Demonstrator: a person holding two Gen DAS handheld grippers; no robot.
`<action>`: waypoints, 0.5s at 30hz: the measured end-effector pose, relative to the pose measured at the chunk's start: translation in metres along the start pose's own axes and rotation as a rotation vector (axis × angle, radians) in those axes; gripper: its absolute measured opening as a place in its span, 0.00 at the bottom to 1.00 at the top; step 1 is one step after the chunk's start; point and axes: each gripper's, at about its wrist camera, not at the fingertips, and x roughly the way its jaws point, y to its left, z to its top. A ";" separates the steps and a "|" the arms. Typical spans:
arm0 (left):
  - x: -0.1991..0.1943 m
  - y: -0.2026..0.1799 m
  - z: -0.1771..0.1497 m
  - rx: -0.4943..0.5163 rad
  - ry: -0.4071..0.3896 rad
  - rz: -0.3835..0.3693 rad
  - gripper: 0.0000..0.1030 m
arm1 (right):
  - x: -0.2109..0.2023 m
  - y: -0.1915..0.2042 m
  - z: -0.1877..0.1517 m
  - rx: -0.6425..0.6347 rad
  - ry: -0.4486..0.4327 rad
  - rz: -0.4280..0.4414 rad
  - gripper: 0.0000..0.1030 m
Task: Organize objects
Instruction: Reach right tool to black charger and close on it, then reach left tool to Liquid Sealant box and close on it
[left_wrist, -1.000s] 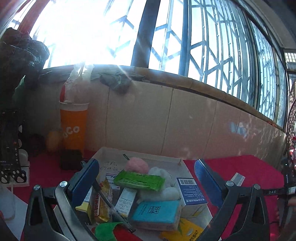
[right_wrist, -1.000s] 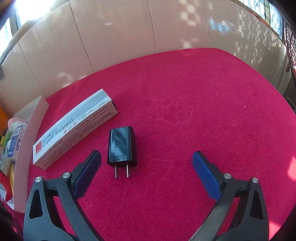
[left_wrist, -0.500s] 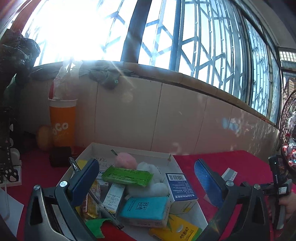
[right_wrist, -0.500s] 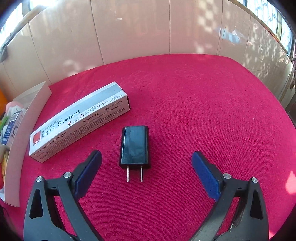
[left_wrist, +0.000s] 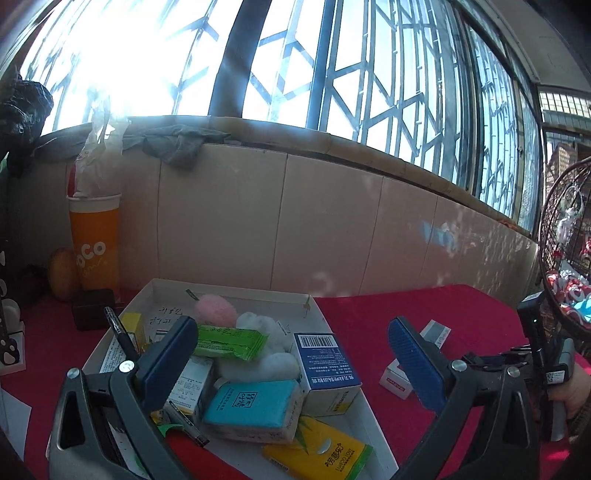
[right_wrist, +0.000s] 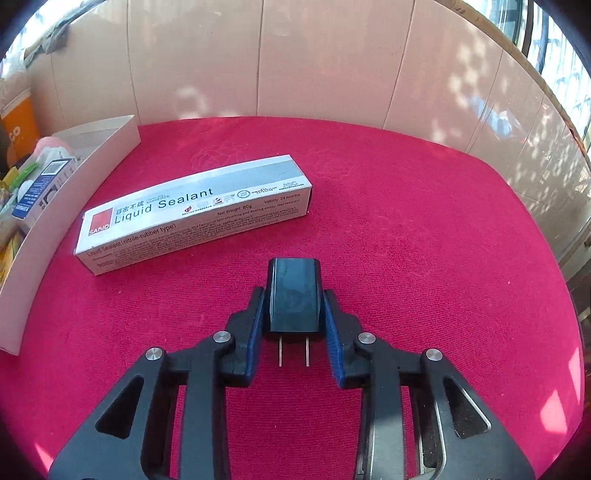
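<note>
On the red cloth lies a black plug charger (right_wrist: 293, 295), prongs toward the camera. My right gripper (right_wrist: 293, 297) is closing on it, and its blue pads (right_wrist: 256, 317) press on both of its sides. Behind it lies a white Liquid Sealant carton (right_wrist: 192, 214). A white cardboard box (left_wrist: 229, 291) holds several items: a blue tissue pack (left_wrist: 255, 406), a green packet (left_wrist: 229, 341), a blue-and-white carton (left_wrist: 325, 362) and a yellow pack (left_wrist: 321, 458). My left gripper (left_wrist: 288, 332) hovers open above that box with nothing between its fingers.
An orange cup (left_wrist: 96, 251) and a small black block (left_wrist: 92, 310) stand by the tiled wall left of the box. The box's white wall (right_wrist: 74, 184) borders the cloth on the left. A wicker frame (left_wrist: 565, 240) stands far right, and a person's hand (left_wrist: 572, 391) is below it.
My right gripper has gone from wide open to shut on the charger's sides. The left wrist view has swung slightly, with the box sliding left in it.
</note>
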 end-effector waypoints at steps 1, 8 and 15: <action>-0.001 -0.007 0.000 0.010 0.007 -0.019 1.00 | -0.004 -0.006 -0.005 0.003 0.003 0.002 0.28; 0.015 -0.079 0.003 0.136 0.112 -0.183 1.00 | -0.018 -0.079 -0.033 0.218 -0.018 0.004 0.28; 0.089 -0.144 0.003 0.210 0.356 -0.233 1.00 | -0.014 -0.074 -0.031 0.201 -0.017 0.006 0.29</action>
